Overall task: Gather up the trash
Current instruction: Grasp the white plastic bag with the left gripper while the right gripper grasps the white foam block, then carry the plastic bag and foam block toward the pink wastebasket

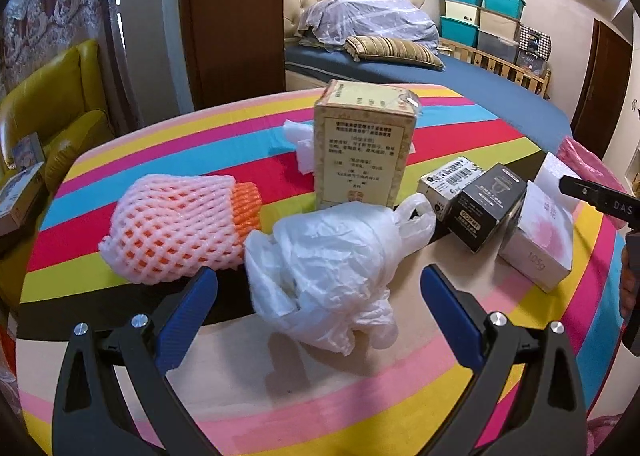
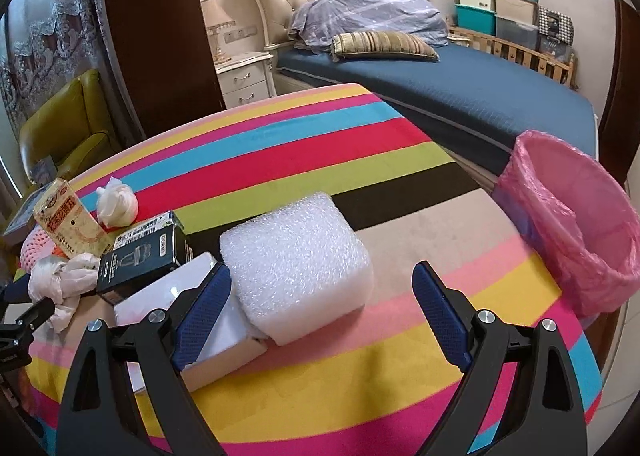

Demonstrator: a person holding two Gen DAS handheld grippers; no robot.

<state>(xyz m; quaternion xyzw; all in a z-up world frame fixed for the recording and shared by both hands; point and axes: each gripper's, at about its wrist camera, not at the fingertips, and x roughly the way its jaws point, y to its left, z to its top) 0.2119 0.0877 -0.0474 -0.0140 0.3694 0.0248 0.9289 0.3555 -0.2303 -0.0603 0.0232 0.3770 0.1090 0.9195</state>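
Crumpled white plastic, a thin bag (image 1: 324, 276) with one handle loop stretched toward the upper right, lies on the striped tablecloth (image 1: 360, 396) directly ahead of the left gripper (image 1: 318, 308); its long axis runs from near-left to far-right, and the wide-spread blue fingers (image 1: 188, 312) flank it without touching. Just to its left a pink foam net (image 1: 168, 228) lies on its side, long axis roughly left to right, its orange-filled mouth pointing right toward the bag. Behind the bag a tall yellow carton (image 1: 362, 144) stands upright, with a black box (image 1: 488, 208) and a white box (image 1: 536, 244) to the right.

Only the right wrist view shows a white bubble-wrap block (image 2: 296, 264) lying between the right gripper's (image 2: 322, 312) fingers (image 2: 204, 308), which are equally wide apart and grip nothing; its long axis points away toward the upper left. That view alone also takes in the whole pink-lined bin (image 2: 580, 232) standing at the table's right edge, and a small knotted white bundle (image 2: 118, 204) far left.
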